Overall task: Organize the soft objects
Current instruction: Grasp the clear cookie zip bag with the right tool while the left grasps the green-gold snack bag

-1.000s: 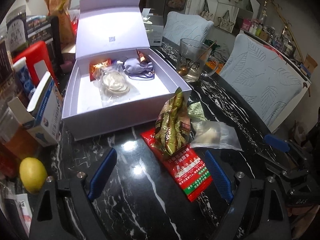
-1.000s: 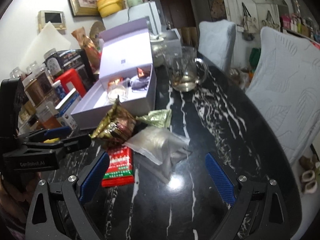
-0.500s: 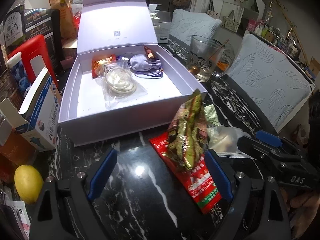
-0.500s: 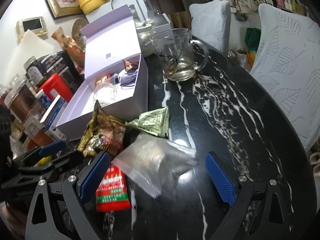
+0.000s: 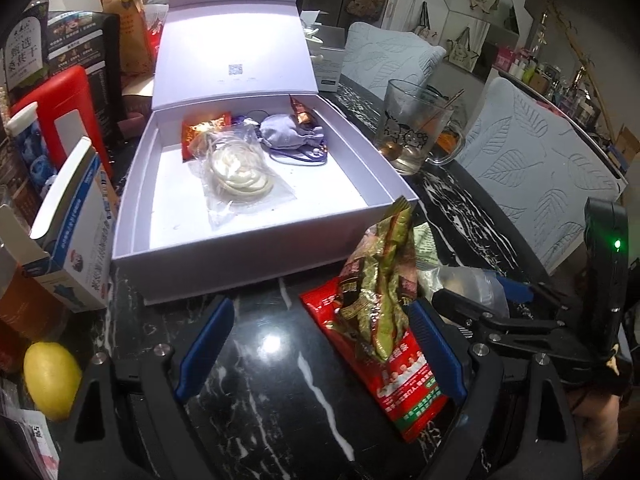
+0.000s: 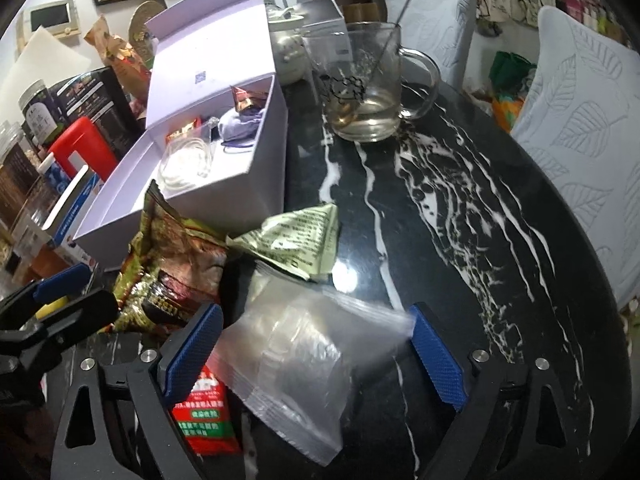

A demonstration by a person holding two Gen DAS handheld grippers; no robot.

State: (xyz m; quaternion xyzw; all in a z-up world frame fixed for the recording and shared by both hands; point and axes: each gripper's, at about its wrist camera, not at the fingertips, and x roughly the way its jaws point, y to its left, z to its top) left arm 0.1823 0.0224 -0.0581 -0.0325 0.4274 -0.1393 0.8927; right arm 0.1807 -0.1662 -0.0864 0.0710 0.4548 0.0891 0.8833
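An open lavender box (image 5: 256, 256) holds a bagged white coil (image 5: 236, 168), a purple pouch (image 5: 288, 138) and an orange packet (image 5: 204, 130). In front of it, a green-gold snack packet (image 5: 380, 280) leans on a red packet (image 5: 400, 384). Both lie between the fingers of my open left gripper (image 5: 320, 348), close to its right finger. A clear plastic bag (image 6: 296, 360) lies between the fingers of my right gripper (image 6: 312, 352). Its jaws are closing, and the pads reach the bag's edges without squeezing it. A green-white triangular packet (image 6: 304, 240) lies just beyond.
A glass mug with a spoon (image 6: 368, 92) stands right of the box on the black marble table (image 6: 460, 220). A blue-white carton (image 5: 76, 240), a red container (image 5: 60, 120) and a lemon (image 5: 52, 380) crowd the left. White-covered chairs (image 5: 532, 168) line the right edge.
My right gripper has moved forward and down until the clear bag sits between its fingers, and its jaws have narrowed. The left gripper has edged a little closer to the box.
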